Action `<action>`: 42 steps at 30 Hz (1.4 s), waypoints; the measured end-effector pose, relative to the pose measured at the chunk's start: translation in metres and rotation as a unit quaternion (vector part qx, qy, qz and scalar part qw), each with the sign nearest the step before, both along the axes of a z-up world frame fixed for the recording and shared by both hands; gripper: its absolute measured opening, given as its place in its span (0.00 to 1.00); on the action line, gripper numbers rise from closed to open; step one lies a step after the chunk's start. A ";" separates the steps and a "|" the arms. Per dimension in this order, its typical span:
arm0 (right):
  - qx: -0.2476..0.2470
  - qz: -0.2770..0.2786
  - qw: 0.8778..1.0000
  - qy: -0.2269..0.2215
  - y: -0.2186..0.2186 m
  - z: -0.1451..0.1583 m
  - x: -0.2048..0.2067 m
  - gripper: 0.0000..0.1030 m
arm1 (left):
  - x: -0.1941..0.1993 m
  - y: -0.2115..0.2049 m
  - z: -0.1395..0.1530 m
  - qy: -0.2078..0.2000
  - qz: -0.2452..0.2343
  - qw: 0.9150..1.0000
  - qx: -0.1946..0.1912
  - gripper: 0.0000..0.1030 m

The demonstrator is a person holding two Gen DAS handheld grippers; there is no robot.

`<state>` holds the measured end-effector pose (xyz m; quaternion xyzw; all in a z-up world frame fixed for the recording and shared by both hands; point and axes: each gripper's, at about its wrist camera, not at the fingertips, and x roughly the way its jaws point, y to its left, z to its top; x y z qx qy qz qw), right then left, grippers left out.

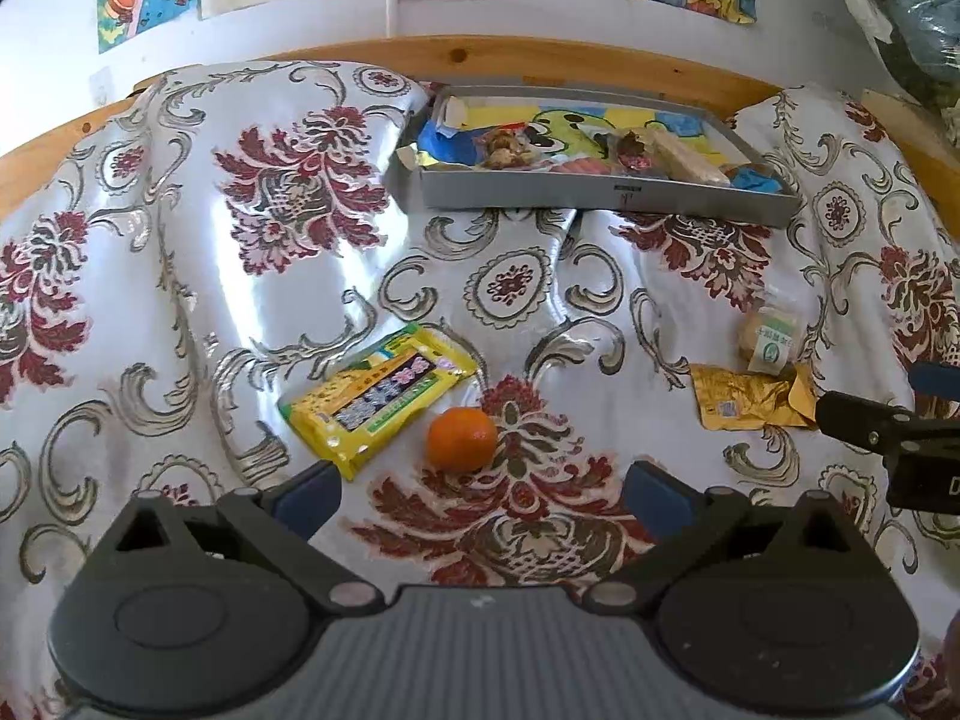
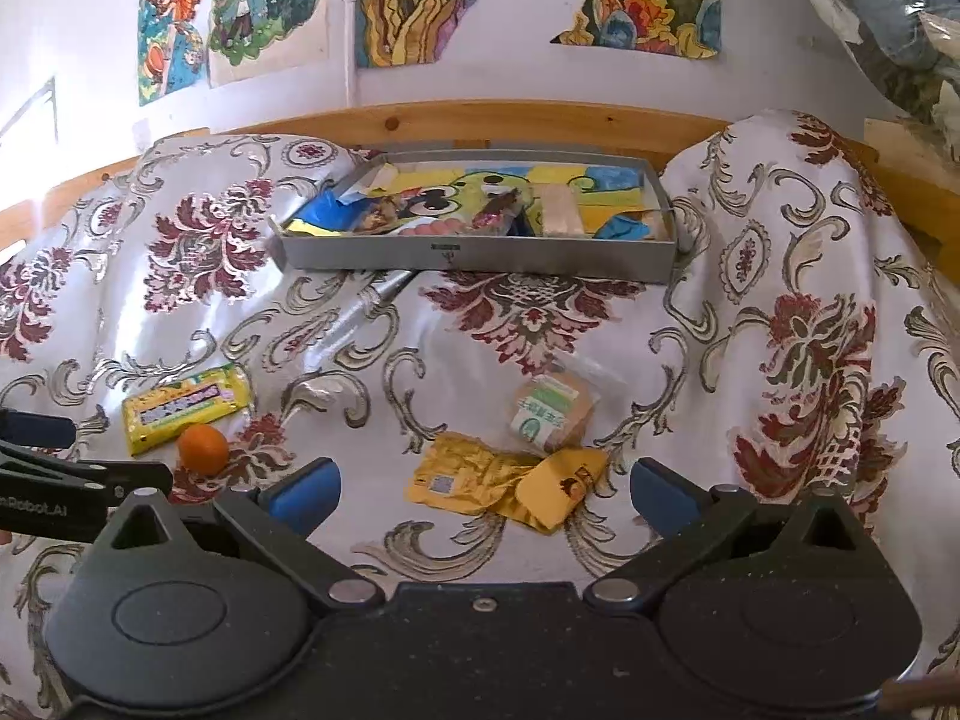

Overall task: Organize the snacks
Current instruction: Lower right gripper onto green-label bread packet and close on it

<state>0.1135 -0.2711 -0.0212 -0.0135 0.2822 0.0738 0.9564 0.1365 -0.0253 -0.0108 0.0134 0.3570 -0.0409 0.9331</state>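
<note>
— While we hover over the cloth (image 1: pixel 180 192), we count four loose: packet (image 1: pixel 379 399), orange (image 1: pixel 462 439), wrapper (image 2: pixel 504 477), cookie (image 2: pixel 552 414). One tray (image 2: pixel 474 255) behind.
— Left claw (image 1: pixel 480 495), right claw (image 2: pixel 483 489): both wide, empty.

White wall (image 2: pixel 450 84) carried colourful cartoon drawings (image 2: pixel 240 6). Pale wooden rail (image 1: pixel 540 60) ran below. Shiny white cloth with dark red floral pattern (image 1: pixel 180 252) caught bright daylight.
</note>
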 end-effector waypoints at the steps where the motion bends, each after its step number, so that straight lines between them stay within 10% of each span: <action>1: -0.002 -0.004 1.000 0.000 -0.002 -0.001 0.002 0.99 | 0.002 -0.002 -0.001 0.000 -0.003 1.000 -0.002 0.99; 12: -0.004 -0.034 0.999 -0.006 -0.027 -0.012 0.032 0.99 | 0.033 -0.026 -0.003 -0.007 -0.071 0.997 0.011 0.99; 18: 0.022 -0.030 0.999 0.001 -0.039 -0.022 0.056 0.99 | 0.054 -0.053 -0.004 0.000 -0.185 0.980 0.066 0.99; 25: 0.057 -0.014 0.998 -0.019 -0.050 -0.027 0.085 0.99 | 0.075 -0.070 -0.013 -0.010 -0.249 0.968 0.027 0.99; 37: 0.084 -0.019 0.996 0.031 -0.053 -0.046 0.111 0.89 | 0.101 -0.108 -0.047 -0.002 -0.400 0.916 0.009 0.99; 42: 0.098 -0.004 0.994 0.046 -0.050 -0.046 0.118 0.70 | 0.106 -0.110 -0.050 0.001 -0.431 0.903 0.007 1.00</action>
